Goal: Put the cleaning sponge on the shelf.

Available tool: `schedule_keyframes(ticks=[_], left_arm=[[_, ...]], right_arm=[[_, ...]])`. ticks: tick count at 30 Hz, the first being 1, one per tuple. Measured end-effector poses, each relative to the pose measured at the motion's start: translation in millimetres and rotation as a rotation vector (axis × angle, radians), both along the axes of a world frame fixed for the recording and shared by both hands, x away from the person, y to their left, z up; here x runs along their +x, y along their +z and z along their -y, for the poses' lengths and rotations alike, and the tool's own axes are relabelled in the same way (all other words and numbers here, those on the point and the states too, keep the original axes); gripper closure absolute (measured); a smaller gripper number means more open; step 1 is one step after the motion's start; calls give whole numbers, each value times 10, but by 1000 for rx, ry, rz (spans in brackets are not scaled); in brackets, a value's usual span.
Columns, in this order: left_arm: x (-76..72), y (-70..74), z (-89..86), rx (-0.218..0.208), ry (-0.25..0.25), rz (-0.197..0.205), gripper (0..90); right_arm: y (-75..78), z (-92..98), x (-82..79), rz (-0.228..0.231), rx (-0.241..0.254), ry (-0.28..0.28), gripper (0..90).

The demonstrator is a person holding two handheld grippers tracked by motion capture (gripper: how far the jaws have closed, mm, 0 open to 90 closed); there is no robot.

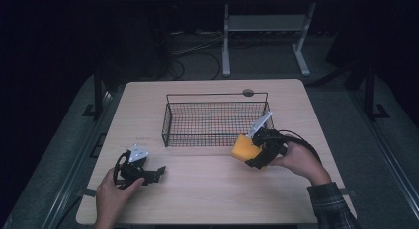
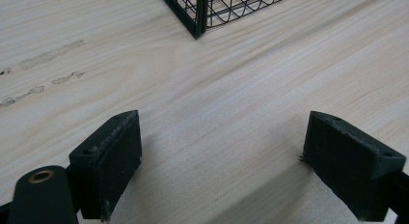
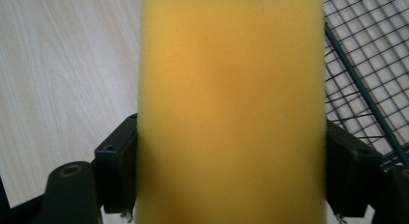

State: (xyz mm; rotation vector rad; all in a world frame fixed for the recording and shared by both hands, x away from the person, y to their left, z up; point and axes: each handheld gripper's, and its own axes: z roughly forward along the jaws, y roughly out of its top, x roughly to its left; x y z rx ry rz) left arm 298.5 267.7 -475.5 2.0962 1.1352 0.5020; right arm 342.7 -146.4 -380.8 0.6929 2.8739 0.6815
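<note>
High view, right claw (image 1: 251, 154) gripping sponge (image 1: 243, 148) beside basket (image 1: 167, 121) edge

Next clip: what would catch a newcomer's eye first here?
The yellow sponge, clamped in the right gripper just outside the near right corner of the black wire basket, stands out most. The left gripper rests open on the pale wooden table at the near left, nothing between its jaws.

The high view looks down on the whole surface (image 1: 207, 189); both gripper views sit low and close, sharing the basket (image 2: 202, 11).
</note>
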Motion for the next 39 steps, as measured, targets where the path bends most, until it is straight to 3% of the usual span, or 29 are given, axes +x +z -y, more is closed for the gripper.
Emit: schedule_keyframes(ticks=[23, 39], left_arm=[[0, 0, 0, 0, 0, 0, 127], [0, 1, -2, 3, -2, -1, 127]], right_arm=[[266, 133, 229, 37, 14, -51, 224], [298, 198, 490, 56, 15, -102, 224]])
